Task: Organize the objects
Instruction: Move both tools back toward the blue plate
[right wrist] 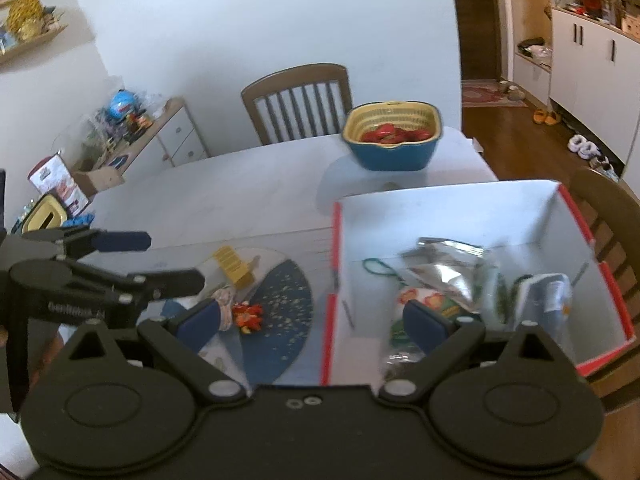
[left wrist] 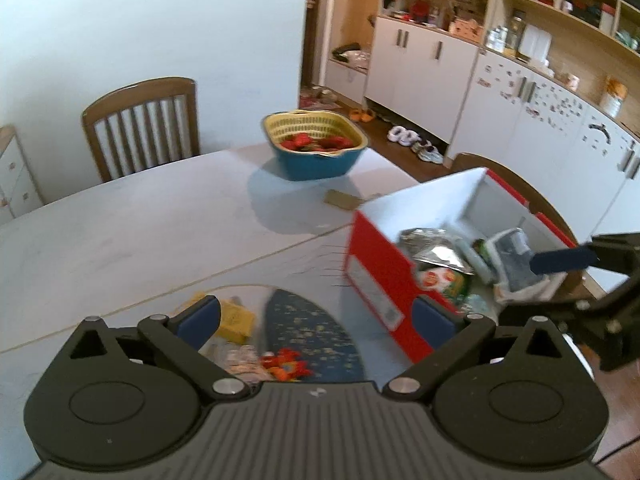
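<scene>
Both claws spread wide, nothing between the pads. Left gripper sits at the bottom of the left wrist view, over the table's near edge; right gripper sits at the bottom of the right wrist view, straddling the near left wall of the box.

Containers:
- Red-and-white cardboard box, open top, right half of the right wrist view, on the white table. Inside: a crumpled silver foil pouch mid-box, a packet with orange flowers and green print just below it, a pale grey-white pack towards the right wall, and a thin green cord on the box floor at left. Items overlap; some too blurred to name.
- Blue basket with yellow slotted liner, upper centre of both views, at the far table edge. Holds red pieces; can't tell what they are.

Still loose on the table, left of the box: dark blue speckled mat, with a yellow block at its upper left, a small red-orange item and a pale crumpled piece beside that.

Wooden chair behind the table, upper left of the left wrist view.
</scene>
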`<action>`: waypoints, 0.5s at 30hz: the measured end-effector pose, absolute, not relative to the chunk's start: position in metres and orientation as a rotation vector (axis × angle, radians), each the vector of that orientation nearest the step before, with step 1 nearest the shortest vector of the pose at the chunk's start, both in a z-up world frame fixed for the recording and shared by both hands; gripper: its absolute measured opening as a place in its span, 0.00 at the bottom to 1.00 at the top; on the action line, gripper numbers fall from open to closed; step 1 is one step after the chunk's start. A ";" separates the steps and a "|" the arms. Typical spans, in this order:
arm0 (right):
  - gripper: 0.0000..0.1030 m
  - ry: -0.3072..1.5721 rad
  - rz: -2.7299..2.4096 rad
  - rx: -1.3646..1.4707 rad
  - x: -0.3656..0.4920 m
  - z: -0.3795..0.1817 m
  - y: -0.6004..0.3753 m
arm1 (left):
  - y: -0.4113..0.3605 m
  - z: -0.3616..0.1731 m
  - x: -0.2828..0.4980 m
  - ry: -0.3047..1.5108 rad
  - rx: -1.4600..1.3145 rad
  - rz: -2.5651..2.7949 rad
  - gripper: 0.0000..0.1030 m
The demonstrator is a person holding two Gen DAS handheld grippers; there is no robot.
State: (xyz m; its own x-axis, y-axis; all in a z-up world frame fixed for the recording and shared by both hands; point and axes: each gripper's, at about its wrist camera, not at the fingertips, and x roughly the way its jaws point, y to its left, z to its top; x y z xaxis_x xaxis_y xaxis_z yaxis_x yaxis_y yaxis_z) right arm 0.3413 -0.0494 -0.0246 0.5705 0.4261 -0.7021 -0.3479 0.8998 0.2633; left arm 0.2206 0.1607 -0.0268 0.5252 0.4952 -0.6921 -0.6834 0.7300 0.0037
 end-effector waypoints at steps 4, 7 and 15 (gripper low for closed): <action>0.95 0.859 0.471 0.074 0.343 -0.028 -0.026 | 0.181 -0.029 0.201 0.729 -0.280 0.752 1.00; 0.95 0.865 0.482 0.051 0.345 -0.031 -0.009 | 0.197 -0.032 0.188 0.732 -0.266 0.790 1.00; 0.95 0.892 0.487 0.000 0.353 -0.047 0.032 | 0.243 -0.058 0.154 0.754 -0.356 0.883 1.00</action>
